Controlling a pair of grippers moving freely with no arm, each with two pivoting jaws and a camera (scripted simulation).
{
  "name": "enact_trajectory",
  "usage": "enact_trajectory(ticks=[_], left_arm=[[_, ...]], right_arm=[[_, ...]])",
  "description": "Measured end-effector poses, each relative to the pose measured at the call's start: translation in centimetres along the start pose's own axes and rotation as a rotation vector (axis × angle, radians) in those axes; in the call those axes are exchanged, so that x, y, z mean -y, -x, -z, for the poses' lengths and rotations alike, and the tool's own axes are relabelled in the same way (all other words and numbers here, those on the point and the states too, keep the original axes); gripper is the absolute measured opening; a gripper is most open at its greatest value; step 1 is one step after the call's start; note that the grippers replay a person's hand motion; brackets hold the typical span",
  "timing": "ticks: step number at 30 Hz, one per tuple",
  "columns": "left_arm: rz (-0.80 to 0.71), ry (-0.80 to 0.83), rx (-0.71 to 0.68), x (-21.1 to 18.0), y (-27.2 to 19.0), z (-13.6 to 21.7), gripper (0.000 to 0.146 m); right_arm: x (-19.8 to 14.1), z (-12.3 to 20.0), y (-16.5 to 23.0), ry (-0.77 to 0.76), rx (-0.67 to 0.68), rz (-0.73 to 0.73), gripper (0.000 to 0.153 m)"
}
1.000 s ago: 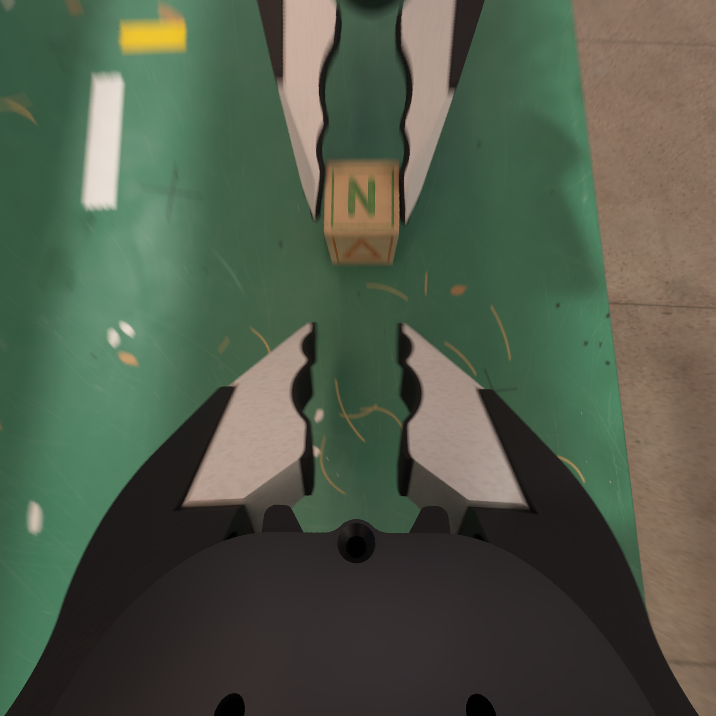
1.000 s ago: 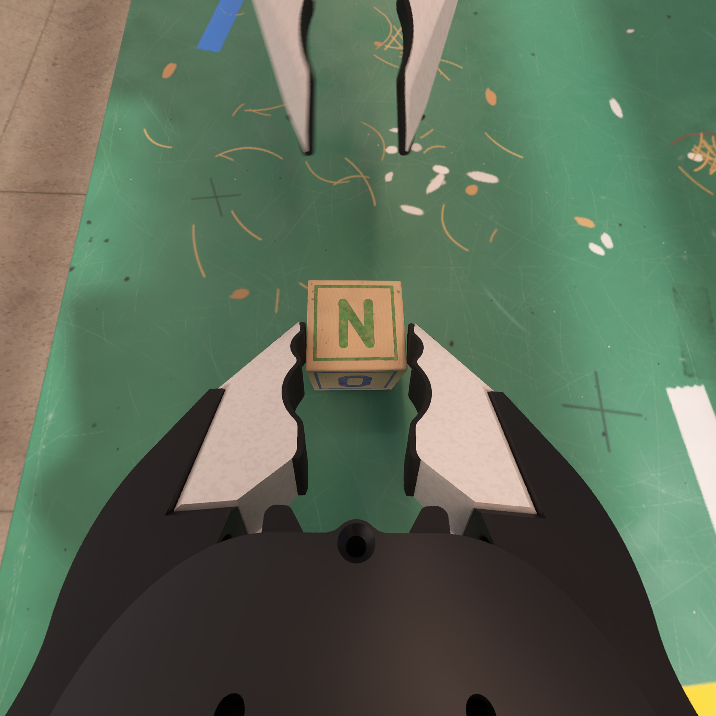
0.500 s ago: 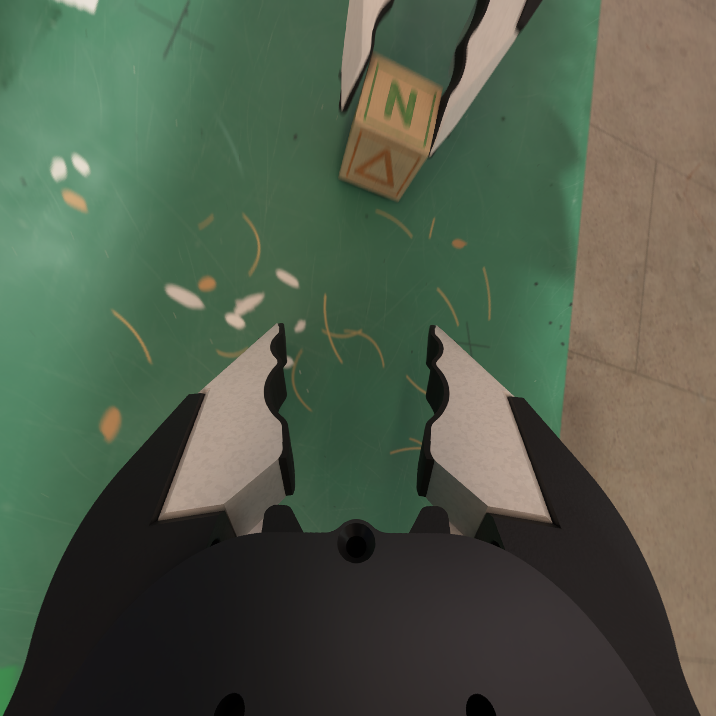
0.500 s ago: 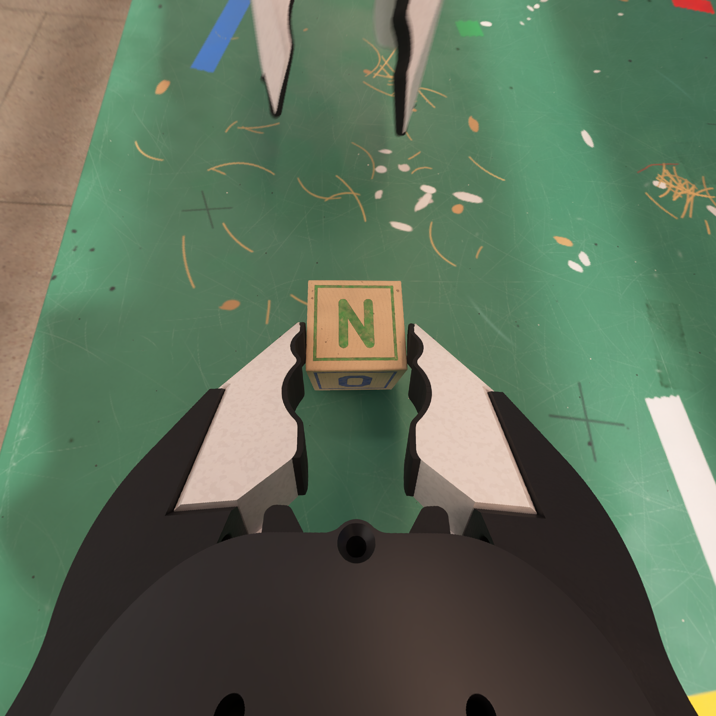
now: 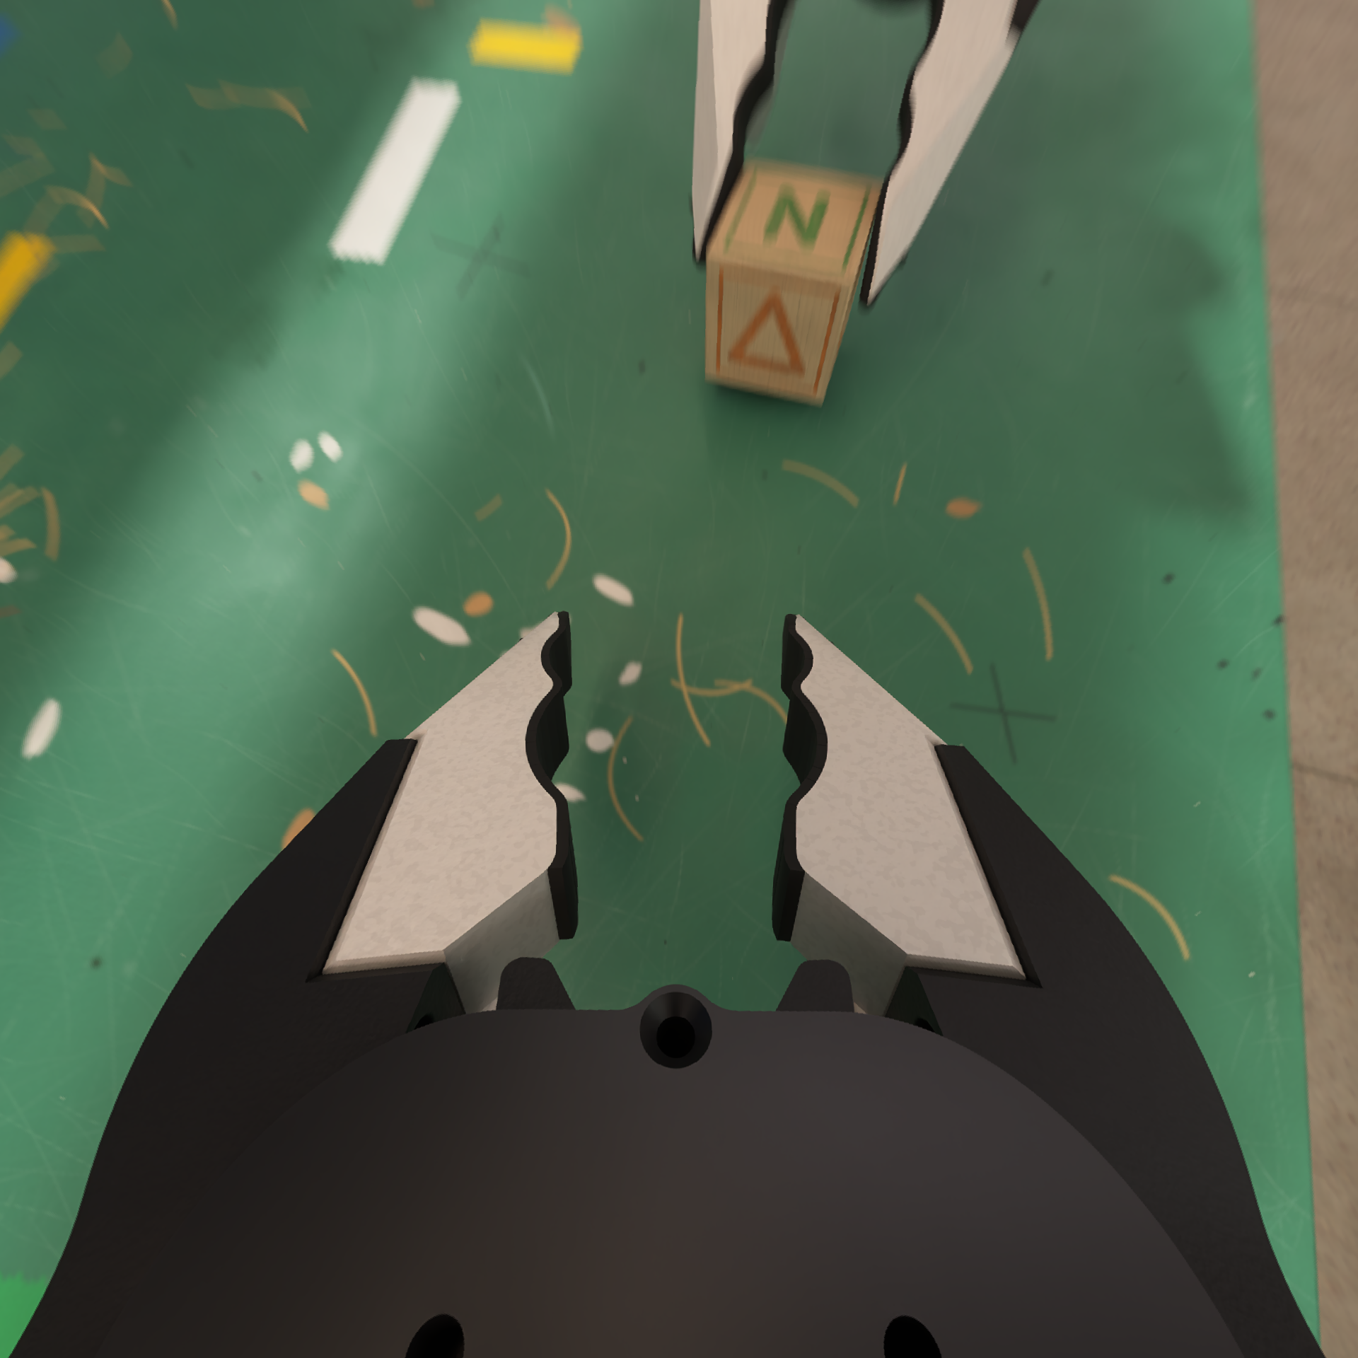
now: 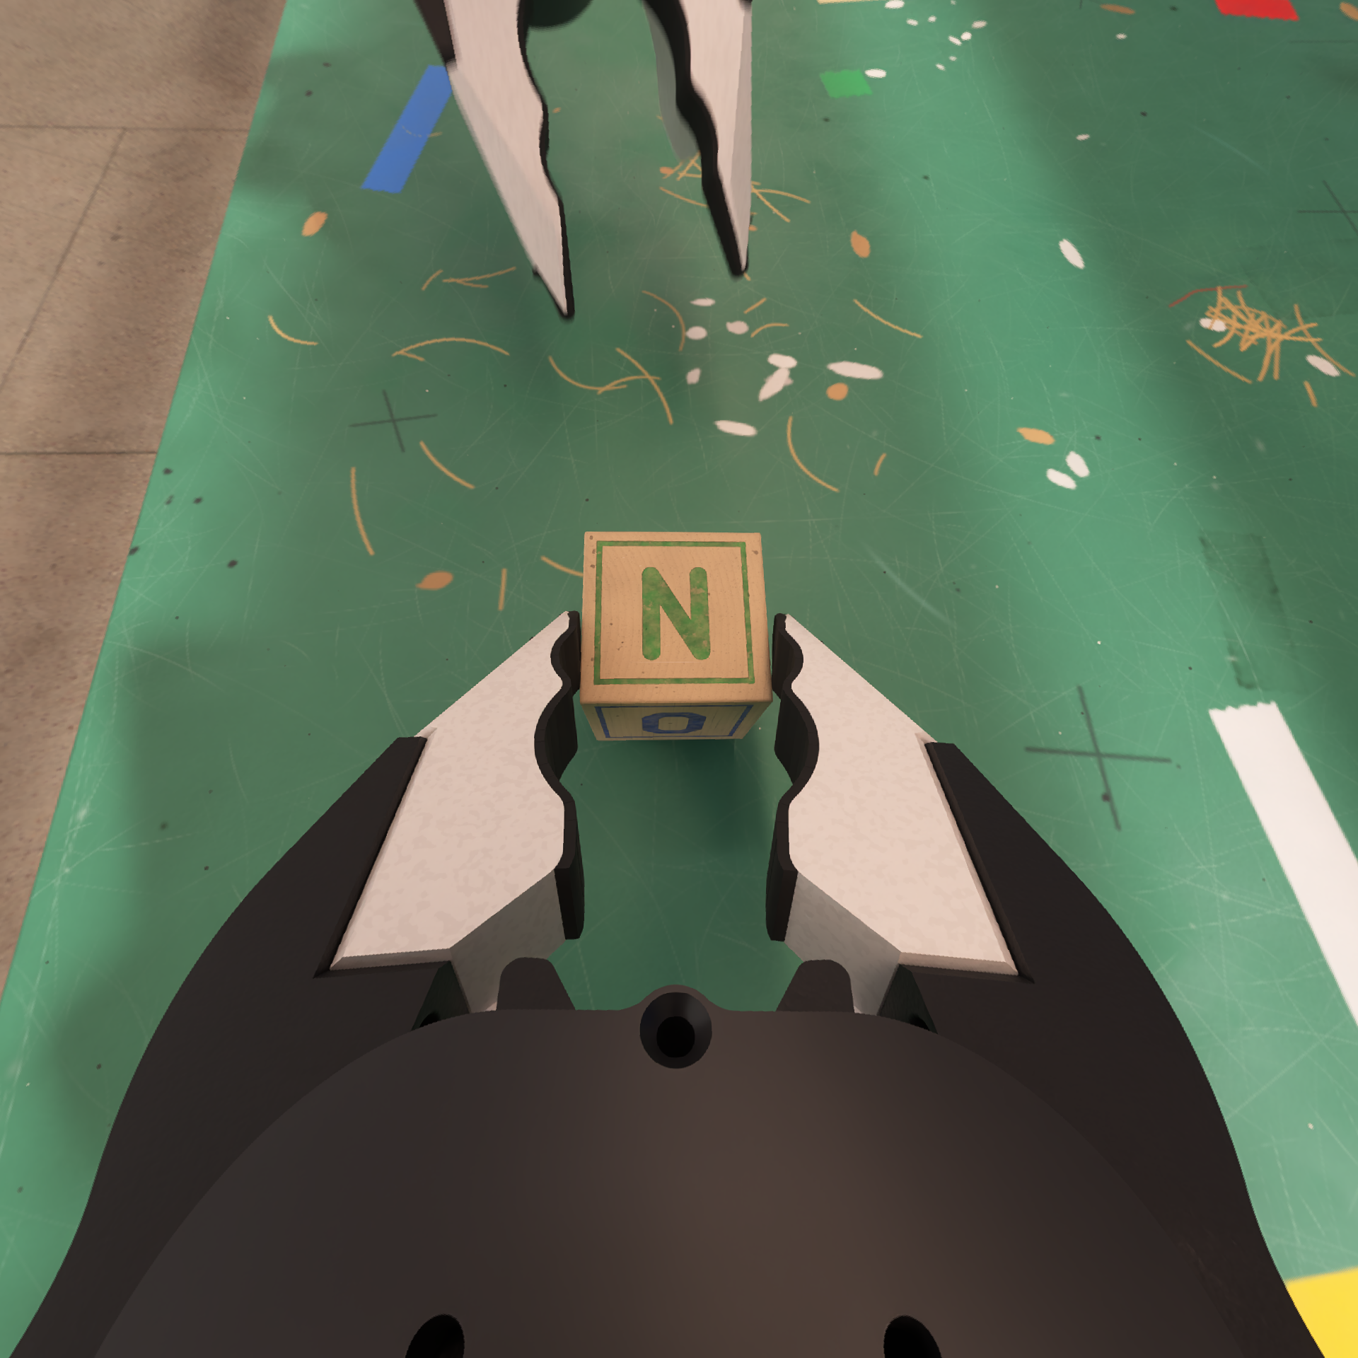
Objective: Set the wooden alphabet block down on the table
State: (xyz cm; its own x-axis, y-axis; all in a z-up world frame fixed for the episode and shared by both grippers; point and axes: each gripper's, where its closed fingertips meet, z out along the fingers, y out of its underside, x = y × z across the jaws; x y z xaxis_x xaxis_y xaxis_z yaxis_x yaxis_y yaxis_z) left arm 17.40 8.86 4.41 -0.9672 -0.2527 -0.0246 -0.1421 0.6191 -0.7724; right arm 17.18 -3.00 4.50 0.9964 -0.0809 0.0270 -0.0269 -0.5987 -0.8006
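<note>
The wooden alphabet block (image 6: pixel 672 632) has a green letter on top and a blue mark on its near side. My right gripper (image 6: pixel 672 624) is shut on it at the fingertips. In the left wrist view the block (image 5: pixel 779 323) shows an orange triangle face, with the right gripper (image 5: pixel 785 275) clamping its upper part. Its underside is at or just above the green table (image 5: pixel 294 514); I cannot tell if it touches. My left gripper (image 5: pixel 676 621) is open and empty, a short way from the block, and shows in the right wrist view (image 6: pixel 652 288).
Wood shavings and white flecks litter the table. A white tape strip (image 6: pixel 1293 830), a blue strip (image 6: pixel 408 132) and a yellow strip (image 5: pixel 525 44) lie on it. The table edge runs close by, with brown floor (image 5: pixel 1315 441) beyond it.
My left gripper has drawn back from the block, swung around, and its jaws stand wider than a second ago. My right gripper still holds the block the same way.
</note>
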Motion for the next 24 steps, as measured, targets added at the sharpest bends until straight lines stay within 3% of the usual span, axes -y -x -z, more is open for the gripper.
enact_trajectory(ticks=[1,4,8,13,15,19,22,24], left_arm=[[0.000,-0.047,0.002,1.0,0.1,0.5,0.057],[-0.038,-0.161,-0.006,4.0,-0.4,0.9,0.029],[-0.079,-0.174,-0.064,6.2,-1.3,-0.7,0.023],[-0.004,-0.182,-0.120,6.7,-1.3,-1.5,0.021],[0.077,-0.201,-0.179,6.6,-1.5,-1.3,0.027],[0.247,-0.236,-0.357,5.1,-2.1,-0.3,0.061],[0.157,-0.120,-0.309,3.4,-3.1,-2.0,0.076],[0.074,-0.089,-0.241,3.6,-3.3,-3.3,0.076]], right_arm=[[-0.1,-0.1,0.0,0.006,-0.004,0.001,0.052],[-0.3,-0.8,0.4,0.056,-0.012,0.044,0.052],[0.0,-1.4,0.5,0.079,-0.013,0.049,0.052],[-0.1,-1.3,0.3,0.077,-0.020,0.028,0.052],[0.0,-1.3,0.3,0.075,-0.020,0.024,0.052],[0.0,-1.4,0.2,0.074,-0.019,0.019,0.052],[0.0,-1.4,0.2,0.074,-0.024,0.020,0.052],[0.0,-1.4,0.2,0.075,-0.020,0.018,0.052]])
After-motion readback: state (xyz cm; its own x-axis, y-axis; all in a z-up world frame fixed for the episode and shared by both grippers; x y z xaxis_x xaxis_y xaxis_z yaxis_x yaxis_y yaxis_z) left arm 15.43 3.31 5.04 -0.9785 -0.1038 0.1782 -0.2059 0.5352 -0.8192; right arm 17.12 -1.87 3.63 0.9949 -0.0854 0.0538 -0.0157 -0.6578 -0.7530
